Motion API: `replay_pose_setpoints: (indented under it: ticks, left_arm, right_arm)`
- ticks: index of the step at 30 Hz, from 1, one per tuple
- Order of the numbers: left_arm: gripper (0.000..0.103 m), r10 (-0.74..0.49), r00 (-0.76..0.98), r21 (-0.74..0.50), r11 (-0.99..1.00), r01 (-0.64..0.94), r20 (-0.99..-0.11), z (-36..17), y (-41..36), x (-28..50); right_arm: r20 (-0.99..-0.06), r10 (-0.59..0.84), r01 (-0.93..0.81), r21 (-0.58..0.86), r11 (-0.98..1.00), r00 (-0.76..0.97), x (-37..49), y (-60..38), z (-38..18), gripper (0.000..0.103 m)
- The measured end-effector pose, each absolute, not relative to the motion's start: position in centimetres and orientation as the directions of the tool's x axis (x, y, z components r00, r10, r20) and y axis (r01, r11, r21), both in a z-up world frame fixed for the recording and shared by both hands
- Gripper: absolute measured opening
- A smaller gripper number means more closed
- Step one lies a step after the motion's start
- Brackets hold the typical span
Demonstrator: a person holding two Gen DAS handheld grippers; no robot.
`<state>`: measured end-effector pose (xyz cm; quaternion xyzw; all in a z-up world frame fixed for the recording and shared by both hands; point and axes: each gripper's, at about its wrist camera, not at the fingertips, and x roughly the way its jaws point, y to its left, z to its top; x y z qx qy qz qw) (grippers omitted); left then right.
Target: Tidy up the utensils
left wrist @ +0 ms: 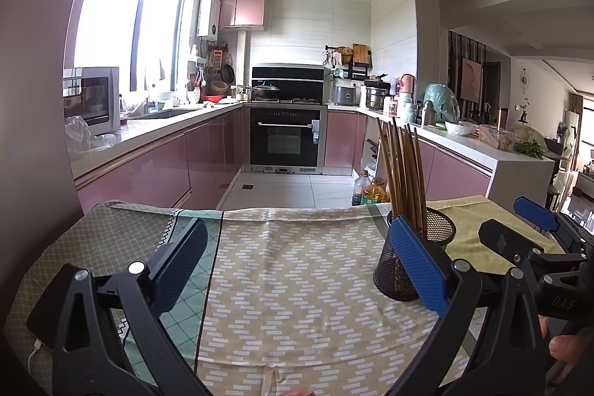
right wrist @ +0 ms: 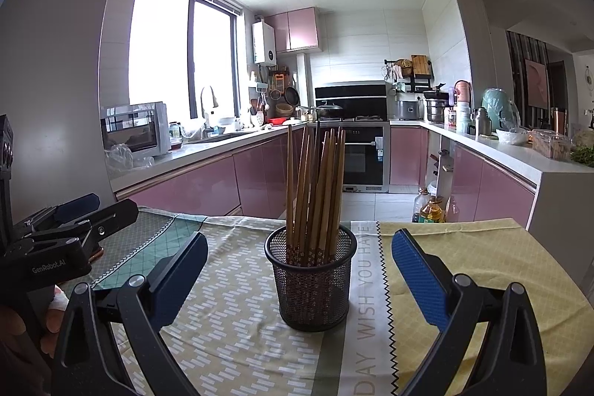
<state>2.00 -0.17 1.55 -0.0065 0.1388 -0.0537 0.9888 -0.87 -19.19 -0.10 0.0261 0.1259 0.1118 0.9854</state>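
Observation:
A black mesh cup [right wrist: 311,281] stands upright on the patterned tablecloth [right wrist: 237,321], holding several brown wooden chopsticks [right wrist: 315,188] that stick up above its rim. My right gripper [right wrist: 297,247] is open, its blue pads on either side of the cup and short of it, with nothing between them. In the left wrist view the same cup [left wrist: 401,262] with its chopsticks [left wrist: 402,169] sits to the right, partly behind one pad. My left gripper [left wrist: 297,240] is open and empty over bare cloth [left wrist: 297,284]. The right gripper [left wrist: 534,229] shows at the right edge.
The table's far edge [right wrist: 260,218] faces a kitchen with pink cabinets and an oven [right wrist: 364,158]. Oil bottles [right wrist: 430,206] stand on the floor beyond the table. A phone with a cable [left wrist: 39,340] lies at the left table edge. The left gripper [right wrist: 74,221] sits at the left.

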Motion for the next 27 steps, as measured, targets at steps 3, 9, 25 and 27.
replay_pose_setpoints:
  ticks: [3,9,25,27]
  left_arm:
    - [0.097,-0.109,0.955,-0.028,0.994,0.106,-0.276,1.55,-0.13,1.97]
    - [0.097,-0.108,0.955,-0.027,0.994,0.104,-0.275,1.57,-0.12,2.00]
    - [0.097,-0.108,0.955,-0.028,0.994,0.104,-0.276,1.58,-0.12,1.99]
    - [0.097,-0.107,0.955,-0.028,0.994,0.103,-0.276,1.59,-0.11,1.95]
  right_arm:
    - [-0.242,0.228,-0.215,0.080,0.973,0.943,-0.89,-19.19,-0.09,0.096]
    - [-0.241,0.228,-0.215,0.081,0.973,0.943,-0.92,-19.19,-0.08,0.096]
    - [-0.244,0.227,-0.212,0.084,0.974,0.943,-0.97,-19.26,0.00,0.096]
    - [-0.244,0.229,-0.214,0.085,0.973,0.942,-0.95,-19.29,0.01,0.096]
